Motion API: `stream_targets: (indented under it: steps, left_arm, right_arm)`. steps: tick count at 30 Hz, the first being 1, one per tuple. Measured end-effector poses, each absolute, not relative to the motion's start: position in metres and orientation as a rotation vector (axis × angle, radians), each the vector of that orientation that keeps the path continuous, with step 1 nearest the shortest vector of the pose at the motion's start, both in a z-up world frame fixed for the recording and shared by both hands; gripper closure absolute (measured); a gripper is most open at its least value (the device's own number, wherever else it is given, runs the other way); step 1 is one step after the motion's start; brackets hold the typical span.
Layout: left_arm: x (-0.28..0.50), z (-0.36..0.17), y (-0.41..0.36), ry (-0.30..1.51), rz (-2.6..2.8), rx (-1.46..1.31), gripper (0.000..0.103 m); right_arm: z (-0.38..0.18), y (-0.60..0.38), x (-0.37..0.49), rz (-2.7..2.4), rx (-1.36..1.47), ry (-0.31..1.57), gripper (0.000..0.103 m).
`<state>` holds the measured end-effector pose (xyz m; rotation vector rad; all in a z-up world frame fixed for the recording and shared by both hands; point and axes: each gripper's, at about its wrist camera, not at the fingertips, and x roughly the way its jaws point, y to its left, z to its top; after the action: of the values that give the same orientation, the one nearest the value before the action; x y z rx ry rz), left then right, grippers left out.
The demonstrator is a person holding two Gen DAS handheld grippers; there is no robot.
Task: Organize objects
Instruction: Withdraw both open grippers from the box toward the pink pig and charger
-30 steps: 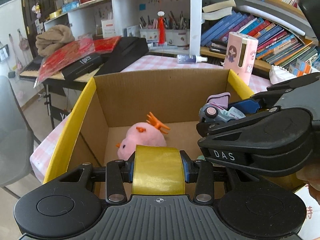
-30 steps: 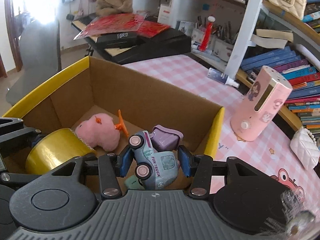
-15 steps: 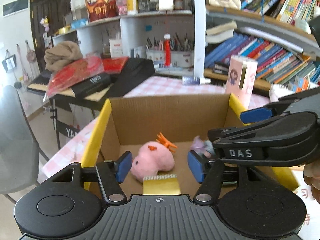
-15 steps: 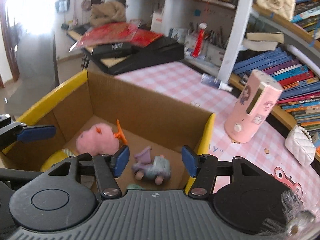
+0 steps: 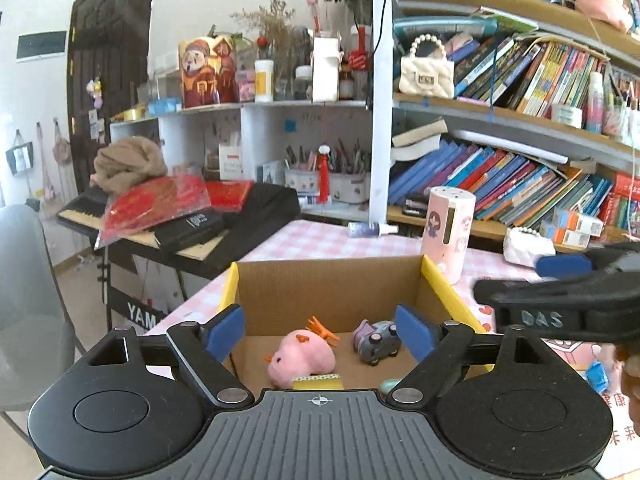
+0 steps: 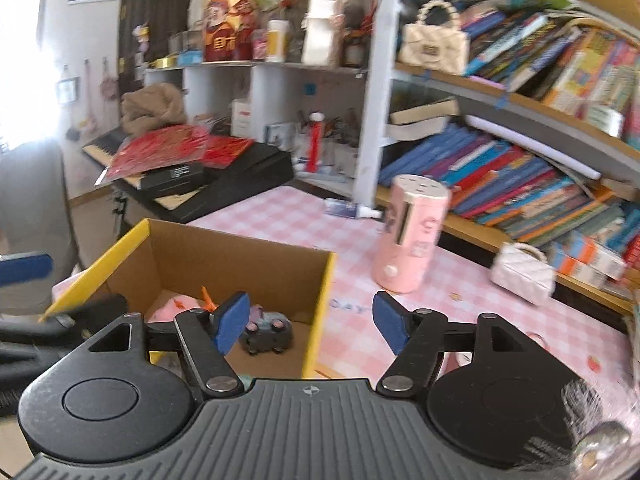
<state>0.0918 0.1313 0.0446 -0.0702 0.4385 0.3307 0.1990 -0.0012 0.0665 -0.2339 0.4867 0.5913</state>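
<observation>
A cardboard box [image 5: 434,276] with yellow rims stands on the pink checked table. Inside lie a pink plush toy [image 5: 302,356], a small grey-blue toy car [image 5: 378,340] and a yellow tape roll [image 5: 316,380] at the near wall. My left gripper [image 5: 320,334] hovers above the box's near side, its jaws opening, nothing between the blue pads. My right gripper [image 6: 313,324] hangs over the box's right rim [image 6: 320,304], jaws also opening and empty. The car [image 6: 266,330] and plush [image 6: 180,306] lie below its left pad.
A pink cylindrical appliance [image 6: 410,236] stands on the table right of the box, with a white quilted purse [image 6: 522,272] further right. A spray bottle [image 5: 372,229] lies near the bookshelf. A keyboard piled with red bags [image 5: 160,200] is at the left, beside a grey chair [image 5: 24,300].
The left gripper let go of the yellow tape roll and the right gripper let go of the toy car; both now lie in the box. Both grippers opened, rose and drew back.
</observation>
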Motion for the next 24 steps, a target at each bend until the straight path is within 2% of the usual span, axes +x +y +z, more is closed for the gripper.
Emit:
stream_targets:
  steps: [10, 21, 24]
  left_arm:
    - [0.052, 0.024, 0.133, 0.5, 0.331, -0.081, 0.017]
    - [0.0, 0.009, 0.126, 0.57, 0.283, -0.061, 0.016]
    - [-0.01, 0.006, 0.124, 0.582, 0.272, -0.061, 0.011]
  right_arm:
    - [0.036, -0.025, 0.134, 0.463, -0.227, 0.551, 0.036]
    - [0.015, -0.028, 0.058, 0.41, -0.25, 0.583, 0.03]
    - [0.012, -0.029, 0.043, 0.399, -0.252, 0.59, 0.029]
